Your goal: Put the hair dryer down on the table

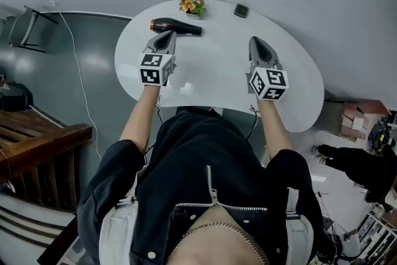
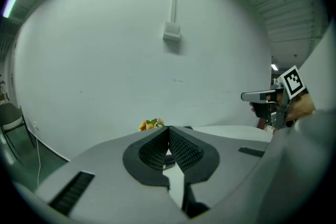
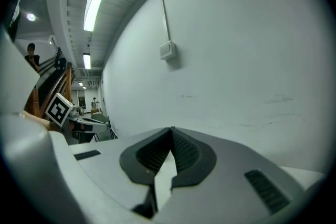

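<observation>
A black hair dryer (image 1: 175,26) with an orange-brown rear end lies on its side on the white oval table (image 1: 211,74), near the far edge. My left gripper (image 1: 170,35) hovers just on the near side of it, jaws closed together with nothing held. In the left gripper view the left gripper (image 2: 168,129) shows its pads meeting at the tips. My right gripper (image 1: 258,41) is over the table's right half, well away from the dryer. In its own view the right gripper (image 3: 170,129) is shut and empty.
A small pot of orange flowers (image 1: 193,4) and a dark phone-like object (image 1: 241,10) sit at the table's far edge. A chair (image 1: 25,26) and a cable are on the floor at left, with wooden furniture (image 1: 37,139) nearer. Boxes stand at the right.
</observation>
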Available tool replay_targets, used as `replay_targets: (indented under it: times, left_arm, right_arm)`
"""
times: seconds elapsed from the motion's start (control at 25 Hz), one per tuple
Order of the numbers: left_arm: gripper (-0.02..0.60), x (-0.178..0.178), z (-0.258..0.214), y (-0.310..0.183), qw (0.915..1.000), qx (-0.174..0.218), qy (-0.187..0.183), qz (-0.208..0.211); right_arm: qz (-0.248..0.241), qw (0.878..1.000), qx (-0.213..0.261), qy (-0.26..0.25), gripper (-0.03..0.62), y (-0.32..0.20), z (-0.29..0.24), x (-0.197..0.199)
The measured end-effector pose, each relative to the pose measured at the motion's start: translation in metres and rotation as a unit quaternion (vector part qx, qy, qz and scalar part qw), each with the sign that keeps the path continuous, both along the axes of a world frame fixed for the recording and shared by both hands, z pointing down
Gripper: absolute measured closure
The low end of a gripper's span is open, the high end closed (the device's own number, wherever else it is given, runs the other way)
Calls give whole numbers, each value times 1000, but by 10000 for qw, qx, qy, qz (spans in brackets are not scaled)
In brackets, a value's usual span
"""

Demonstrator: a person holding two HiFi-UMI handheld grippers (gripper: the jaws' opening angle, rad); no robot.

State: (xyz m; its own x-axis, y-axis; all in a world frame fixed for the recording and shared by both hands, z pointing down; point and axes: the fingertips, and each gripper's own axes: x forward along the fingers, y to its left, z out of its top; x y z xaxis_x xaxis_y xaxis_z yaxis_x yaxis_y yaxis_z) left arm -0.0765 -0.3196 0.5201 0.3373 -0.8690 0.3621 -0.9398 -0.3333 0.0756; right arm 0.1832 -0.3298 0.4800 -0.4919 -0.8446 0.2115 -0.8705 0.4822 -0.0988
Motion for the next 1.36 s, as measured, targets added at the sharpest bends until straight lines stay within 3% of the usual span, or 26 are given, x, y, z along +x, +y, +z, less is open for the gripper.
replay_targets:
  times: [0.4, 1.36]
  left_arm:
    - [560, 18, -55, -9, 9968, 733, 54, 325]
    - [560, 19, -41, -18, 9973, 551, 120, 469]
  right_arm:
    - [208, 9991, 375, -32, 591, -1, -26, 12]
    - [416, 9985, 355, 27, 592, -2, -25, 16]
